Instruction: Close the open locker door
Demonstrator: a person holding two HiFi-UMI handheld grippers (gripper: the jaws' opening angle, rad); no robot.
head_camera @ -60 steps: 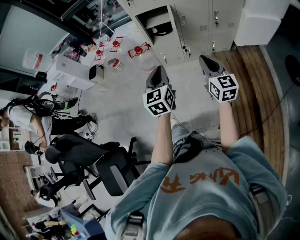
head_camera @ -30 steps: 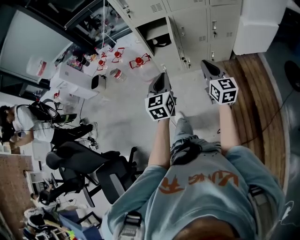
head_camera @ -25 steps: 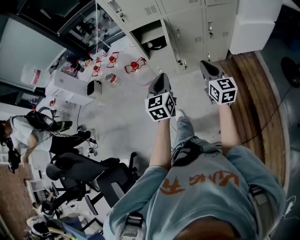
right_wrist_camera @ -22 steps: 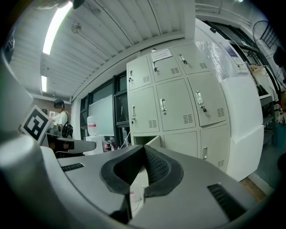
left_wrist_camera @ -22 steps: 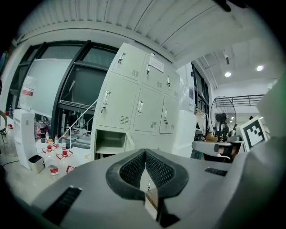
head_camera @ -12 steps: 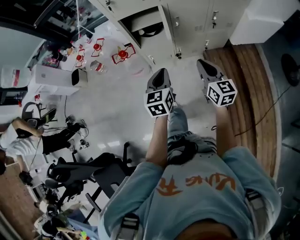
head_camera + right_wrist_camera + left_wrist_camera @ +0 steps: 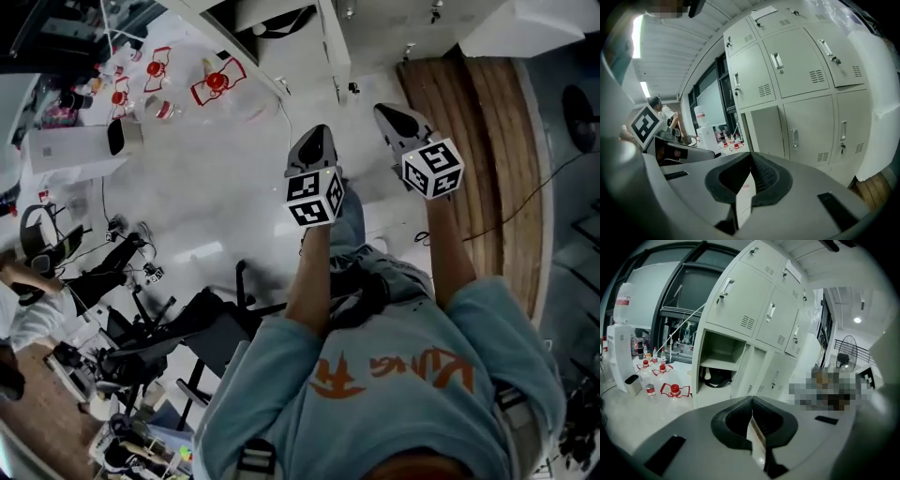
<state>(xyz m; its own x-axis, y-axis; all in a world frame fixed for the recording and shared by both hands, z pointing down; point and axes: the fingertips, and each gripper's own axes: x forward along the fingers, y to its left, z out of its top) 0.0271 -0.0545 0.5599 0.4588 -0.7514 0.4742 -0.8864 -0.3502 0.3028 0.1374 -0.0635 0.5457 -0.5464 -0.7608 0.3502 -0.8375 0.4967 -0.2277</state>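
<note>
- Orange print [image 7: 394, 370] is shown on the shirt, but cannot be read.
- The locker door [image 7: 764, 131] is swung outward, its long axis upright.
- The left gripper [image 7: 752, 401] and right gripper [image 7: 751, 157] are pressed together, empty.

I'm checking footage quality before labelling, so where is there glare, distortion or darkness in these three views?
Head view: dim overall, pale sheen on the floor, straight lines bending near the edges. Left gripper view: strong fisheye, black corners, bowed lockers, a small ceiling lamp flaring. Right gripper view: the same curve, with a strip light blown out at upper left.
</note>
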